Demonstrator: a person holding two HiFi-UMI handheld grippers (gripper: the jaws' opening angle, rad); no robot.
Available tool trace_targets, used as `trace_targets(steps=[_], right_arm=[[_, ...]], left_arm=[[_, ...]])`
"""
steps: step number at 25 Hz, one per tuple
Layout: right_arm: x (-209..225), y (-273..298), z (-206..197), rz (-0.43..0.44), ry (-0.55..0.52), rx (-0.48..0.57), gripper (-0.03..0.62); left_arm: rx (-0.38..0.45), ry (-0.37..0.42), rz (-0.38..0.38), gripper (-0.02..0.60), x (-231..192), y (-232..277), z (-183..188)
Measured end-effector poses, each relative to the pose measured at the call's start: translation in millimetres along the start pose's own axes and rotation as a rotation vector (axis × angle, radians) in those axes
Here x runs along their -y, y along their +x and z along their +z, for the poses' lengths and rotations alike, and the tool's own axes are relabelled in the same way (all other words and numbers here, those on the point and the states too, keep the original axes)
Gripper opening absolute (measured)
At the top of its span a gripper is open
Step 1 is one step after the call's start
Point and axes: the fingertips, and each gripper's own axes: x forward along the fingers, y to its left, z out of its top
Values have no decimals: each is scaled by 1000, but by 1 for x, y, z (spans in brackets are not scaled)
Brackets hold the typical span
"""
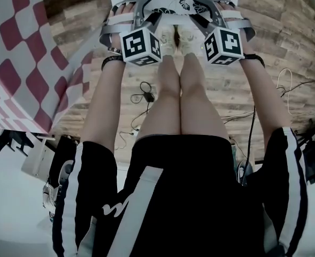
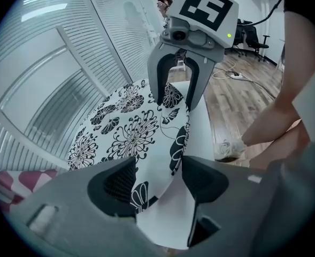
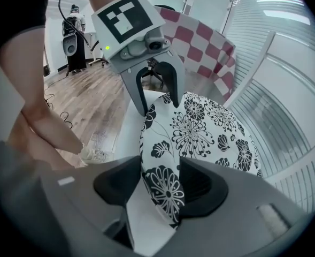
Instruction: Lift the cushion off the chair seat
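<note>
The cushion (image 3: 200, 127), white with black flowers, lies patterned side up on the white chair seat (image 3: 117, 116). Its near edge runs left to right, right in front of the person, and the rest spreads away toward the slatted chair back (image 3: 285, 116). Whether it is longer one way than the other, I can't tell from here.

Right claw (image 3: 156, 183) is on that near edge. Its jaws stand wide apart with the cushion's rim rising between them. The outer pad lies against the fabric, and the inner pad has a clear gap with white showing through. No clamp there.

Left claw (image 2: 158, 178) mirrors it further left along the same edge. Its jaws are also parted and straddle the rim, with the floral cloth by one pad and plain white by the other. There is no squeeze on it.

Both forearms reach forward, straight and side by side, one on each side of the person's legs (image 1: 181, 100). The wrists are tipped so the claws point steeply down at the seat, and the marker cubes face up at the head camera.

Pale shoes (image 1: 178, 42) are planted just short of the chair. Further out there is wooden floor (image 1: 285, 15), a tangle of cables (image 1: 144, 92) near the left leg, and a red-and-white checked cloth (image 1: 18, 63) on the left.
</note>
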Motion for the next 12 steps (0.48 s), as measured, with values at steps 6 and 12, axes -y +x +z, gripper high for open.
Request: trace_targets(steps=[6, 12], right_arm=[[-1, 0, -2, -7, 7, 8, 172], [3, -6, 1, -15, 2, 14, 68]], left_arm=[[13, 14, -35, 179, 5, 3, 4], [27, 17, -52, 86, 9, -1, 11]])
